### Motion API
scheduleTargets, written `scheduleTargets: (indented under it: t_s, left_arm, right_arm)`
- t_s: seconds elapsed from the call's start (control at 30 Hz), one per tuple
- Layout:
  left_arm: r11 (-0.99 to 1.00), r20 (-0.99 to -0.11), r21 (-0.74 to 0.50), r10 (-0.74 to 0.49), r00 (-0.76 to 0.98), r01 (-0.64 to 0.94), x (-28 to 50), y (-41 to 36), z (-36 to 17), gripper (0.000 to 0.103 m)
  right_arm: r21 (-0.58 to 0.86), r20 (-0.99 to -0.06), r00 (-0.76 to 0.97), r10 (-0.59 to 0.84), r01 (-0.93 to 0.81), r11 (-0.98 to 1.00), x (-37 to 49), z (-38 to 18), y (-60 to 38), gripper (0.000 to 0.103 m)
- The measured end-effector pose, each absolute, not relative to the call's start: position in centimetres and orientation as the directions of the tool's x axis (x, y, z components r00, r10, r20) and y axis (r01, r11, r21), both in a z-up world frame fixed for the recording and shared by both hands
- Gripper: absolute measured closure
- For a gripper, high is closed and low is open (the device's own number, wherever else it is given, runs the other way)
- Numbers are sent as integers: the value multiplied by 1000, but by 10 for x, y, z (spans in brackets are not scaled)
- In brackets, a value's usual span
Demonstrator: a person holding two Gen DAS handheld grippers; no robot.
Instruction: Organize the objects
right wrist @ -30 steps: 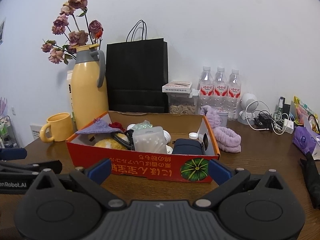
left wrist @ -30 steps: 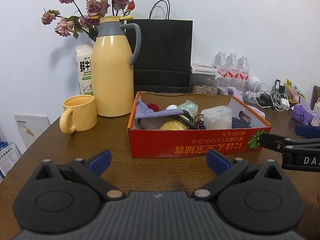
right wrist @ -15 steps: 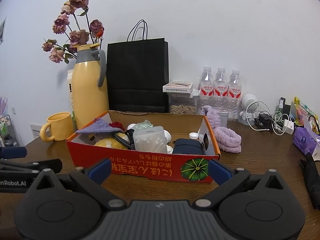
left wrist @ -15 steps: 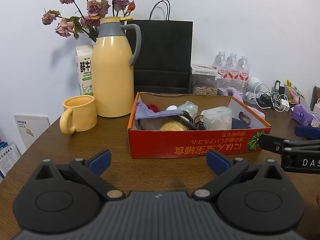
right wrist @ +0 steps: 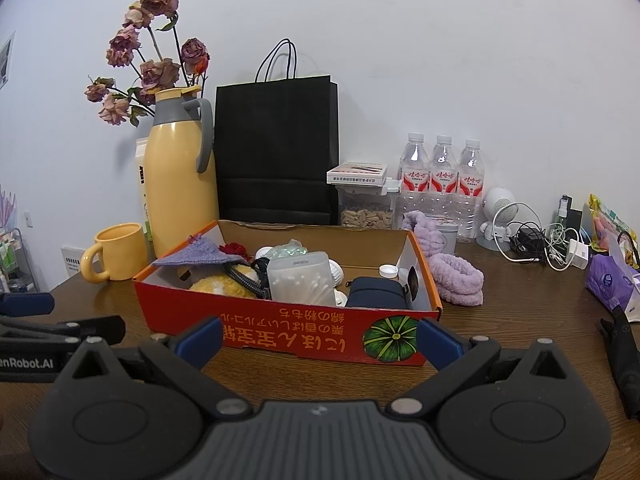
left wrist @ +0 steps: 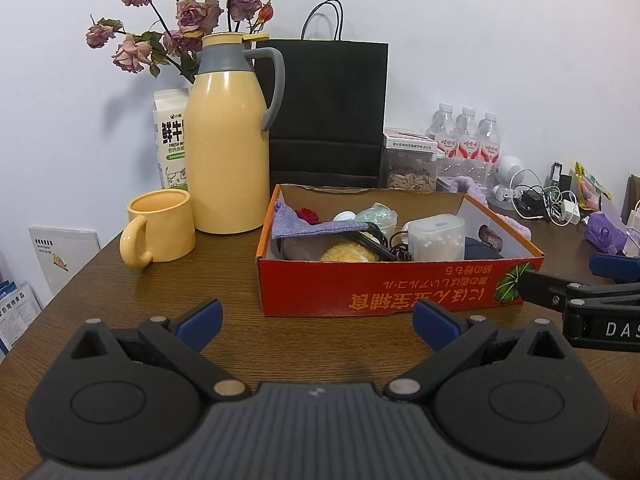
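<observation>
A red cardboard box [left wrist: 384, 290] [right wrist: 280, 332] sits mid-table, filled with small items: a purple cloth pouch [left wrist: 310, 226], a yellow knitted thing [left wrist: 346, 254], a clear cotton-swab case [left wrist: 436, 238] [right wrist: 300, 284], a dark blue pouch [right wrist: 376, 292]. My left gripper [left wrist: 318, 320] is open and empty, in front of the box. My right gripper [right wrist: 318, 338] is open and empty, close to the box's front wall. Each gripper shows at the edge of the other's view.
A yellow thermos [left wrist: 228, 152] with dried roses, a yellow mug [left wrist: 160, 228], a milk carton [left wrist: 172, 136] stand left. A black paper bag [left wrist: 328, 112], a seed jar [left wrist: 410, 164], water bottles [right wrist: 440, 176] stand behind. A purple towel [right wrist: 456, 280], cables [right wrist: 536, 240] and a black object [right wrist: 624, 356] lie right.
Almost nothing. The right wrist view has crept slightly towards the box; both grippers stay open and empty.
</observation>
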State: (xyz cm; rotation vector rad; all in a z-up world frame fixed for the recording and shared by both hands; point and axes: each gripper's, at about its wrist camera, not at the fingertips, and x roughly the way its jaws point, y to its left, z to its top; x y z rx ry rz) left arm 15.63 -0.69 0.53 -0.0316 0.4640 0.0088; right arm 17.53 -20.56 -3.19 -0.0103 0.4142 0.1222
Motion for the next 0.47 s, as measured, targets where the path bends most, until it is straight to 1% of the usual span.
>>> scheduleTargets:
  t_s: [0.3, 0.47]
  left_arm:
    - [999, -459, -40, 1, 888, -22, 160, -8, 3, 0]
    - [999, -447, -43, -4, 894, -17, 158, -8, 3, 0]
  right_arm:
    - [14, -402, 908, 115, -120, 993, 175, -32, -205, 0]
    - [14, -402, 908, 116, -121, 993, 175, -32, -205, 0]
